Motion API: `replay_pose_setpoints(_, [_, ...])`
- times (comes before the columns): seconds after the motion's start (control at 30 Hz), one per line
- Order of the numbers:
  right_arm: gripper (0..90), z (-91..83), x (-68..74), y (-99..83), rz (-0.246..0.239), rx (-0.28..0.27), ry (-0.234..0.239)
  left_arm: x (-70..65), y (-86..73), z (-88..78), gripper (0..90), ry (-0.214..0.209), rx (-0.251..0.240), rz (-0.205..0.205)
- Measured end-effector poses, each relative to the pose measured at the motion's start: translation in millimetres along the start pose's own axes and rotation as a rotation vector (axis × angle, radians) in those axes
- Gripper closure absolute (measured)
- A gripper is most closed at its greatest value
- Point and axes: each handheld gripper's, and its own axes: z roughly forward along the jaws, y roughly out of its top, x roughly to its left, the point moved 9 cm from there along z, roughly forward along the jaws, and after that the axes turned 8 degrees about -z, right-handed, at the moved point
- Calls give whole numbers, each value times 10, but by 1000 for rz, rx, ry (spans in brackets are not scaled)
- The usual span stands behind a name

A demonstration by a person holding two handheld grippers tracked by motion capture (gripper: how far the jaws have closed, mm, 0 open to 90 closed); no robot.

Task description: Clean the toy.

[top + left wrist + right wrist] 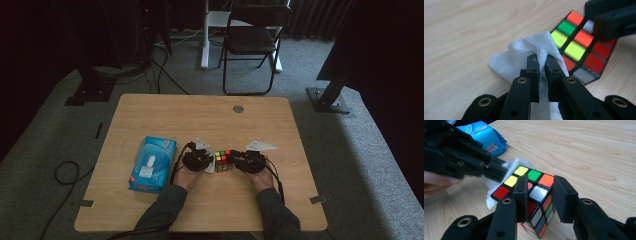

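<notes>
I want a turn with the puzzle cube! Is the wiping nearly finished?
Can't tell how near. Done: a white tissue is out and the right gripper clamps the puzzle cube steady. In hand: the left gripper pinches the tissue against the cube's side. Left: the other faces, probably, then letting go.

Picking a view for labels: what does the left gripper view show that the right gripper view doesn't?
Left gripper view alone: the left tongs pinching the white tissue, shut on it, seen along their own jaws. Right gripper view alone: the blue wipes pack and the right tongs clamped across the cube's corner. Both: the puzzle cube, the tissue against its side, the wooden table, and the other hand's tongs as a dark shape.
</notes>
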Motion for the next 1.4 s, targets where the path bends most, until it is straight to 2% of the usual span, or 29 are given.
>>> replay_pose_setpoints(0.2, [664, 0, 1, -1, 6, -1, -2, -63, 29, -61, 840, -8, -15, 16])
replay_pose_setpoints(0.43, [676, 1, 11, -1, 9, -1, 0, -139, -71, -101, 840, -15, -21, 9])
replay_pose_setpoints(0.63, [676, 0, 11, -3, 13, 0, -1, -94, -203, 27, 840, 8, 25, 7])
replay_pose_setpoints(0.77, [676, 0, 7, -3, 13, -1, -1, -66, -238, 88, 840, 7, 38, -5])
replay_pose_setpoints(0.97, [676, -1, 11, -2, 9, -1, -5, -60, -303, 146, 839, 36, 74, 38])
replay_pose_setpoints(1.07, [676, -1, 11, -3, 8, 0, -6, -100, -276, 83, 838, 27, 54, 29])
replay_pose_setpoints(1.2, [675, -1, 9, -5, 10, -1, -2, -173, -183, -65, 838, -14, -3, 6])
replay_pose_setpoints(1.4, [680, -1, 10, -5, 11, -3, -4, -266, -195, -148, 839, -32, -23, 19])
